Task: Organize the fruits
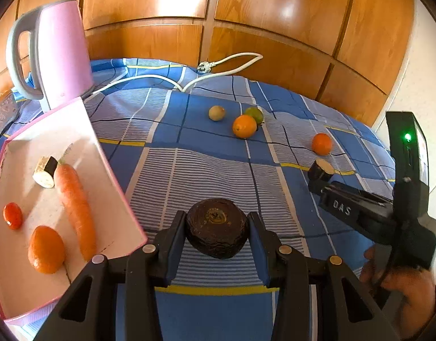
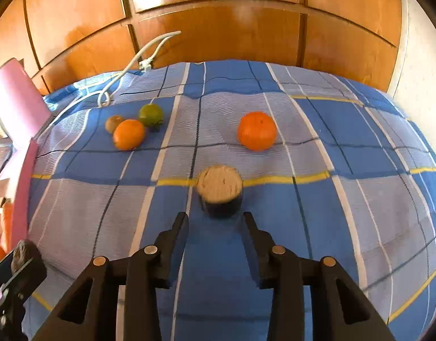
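- Left wrist view: the left gripper (image 1: 217, 228) holds a dark round beet-like lump (image 1: 217, 228) between its two fingers, just beside the near corner of the pink tray (image 1: 109, 167). The lump is rounded and gripped at its widest part, so a small slackening could let it roll out onto the checked cloth (image 1: 218, 156) instead of into the tray.
- The tray already carries a carrot (image 1: 75, 207), an eggplant slice (image 1: 45, 172), a small tomato (image 1: 12, 215) and an orange fruit (image 1: 46, 249) (little bare floor is left near the carrot), so a careless drop could knock those about.
- Right wrist view: the right gripper (image 2: 215, 227) stands partly open with nothing between its fingers, and a cut eggplant stub (image 2: 220, 194) sits just ahead of the tips. The stub is short and stands on soft cloth, so a closing grip set too high may tip or push it away.
- An orange (image 2: 256, 134) lies behind the stub, and a second orange (image 2: 128, 134), a green fruit (image 2: 151, 114) and a kiwi (image 2: 114, 123) sit clustered well to the left. Any shove across the rumpled cloth could set these rolling.
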